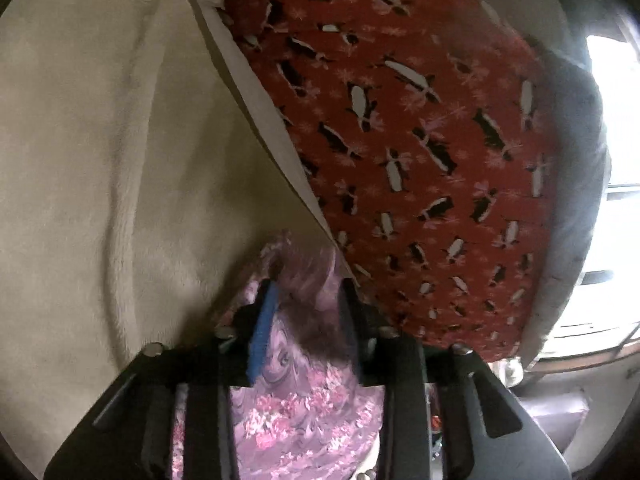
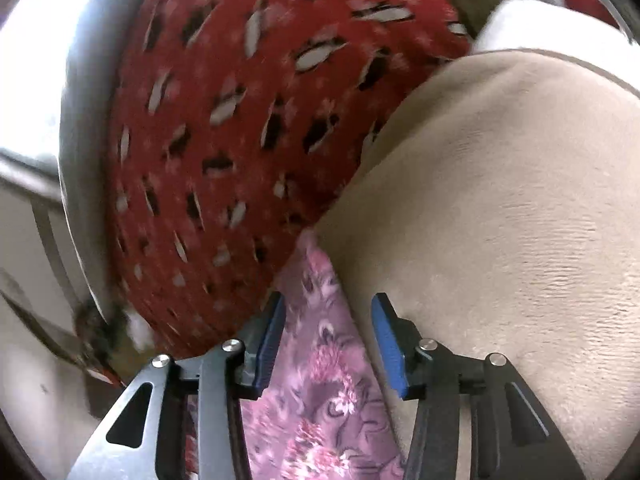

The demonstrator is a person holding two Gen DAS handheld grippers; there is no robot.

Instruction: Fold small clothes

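Note:
A small pink and purple floral garment (image 1: 296, 408) lies on a beige plush cover (image 1: 100, 160). In the left wrist view my left gripper (image 1: 306, 292) stands over its bunched edge, with the cloth between the blue-padded fingers (image 1: 262, 328); the jaws stand apart around the fabric. In the right wrist view the same floral garment (image 2: 320, 360) runs up between the fingers of my right gripper (image 2: 326, 312). Its blue pads (image 2: 386, 340) stand well apart and do not pinch the cloth.
A red blanket with black and white shapes (image 1: 420, 140) lies beside the beige cover (image 2: 500, 220) and also shows in the right wrist view (image 2: 240, 120). A grey mattress edge (image 1: 576, 200) and a bright window (image 1: 612, 120) lie beyond it.

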